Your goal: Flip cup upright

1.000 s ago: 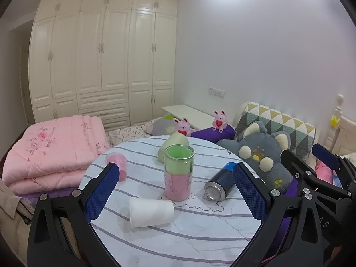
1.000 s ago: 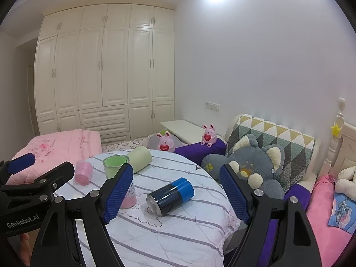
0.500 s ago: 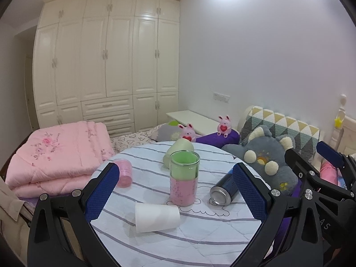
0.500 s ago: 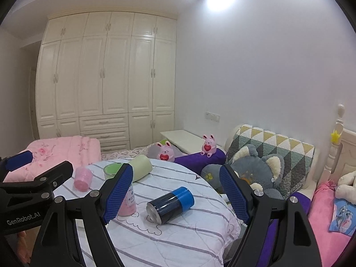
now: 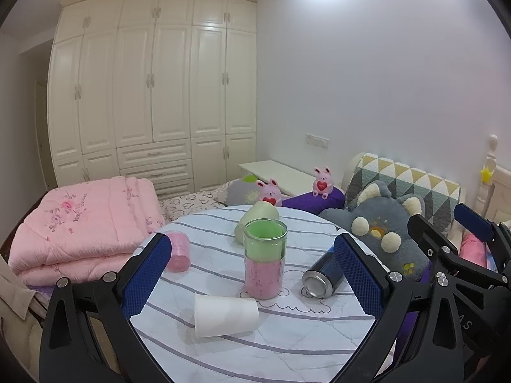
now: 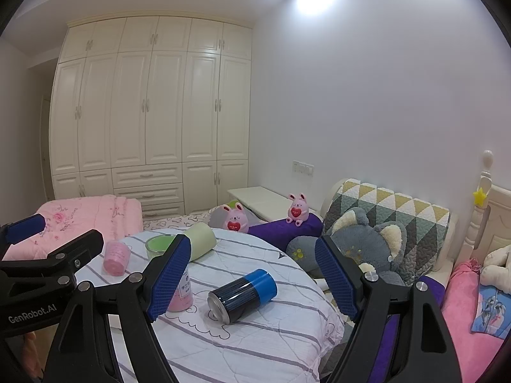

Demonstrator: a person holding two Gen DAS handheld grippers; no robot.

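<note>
On the round table [image 5: 287, 348] with its white, grey-striped quilted cloth: five cups. White paper cup [image 5: 225, 315] lies on its side at the near edge, mouth left. Tall clear glass with green and pink fill [image 5: 264, 258] stands upright mid-table. Dark metal can-shaped cup with blue end [image 6: 242, 294] lies on its side to the right of the glass. Pale green cup [image 5: 257, 220] lies tipped behind the glass. Small pink cup [image 5: 178, 252] stands at far left.

Left gripper [image 5: 252, 277]: fingers wide apart, nothing between them, hovering above the near edge. Right gripper [image 6: 252, 282]: fingers likewise spread, empty, framing the dark can from above.

Beyond the table: grey plush cat [image 5: 380, 236], folded pink quilt [image 5: 80, 220].
</note>
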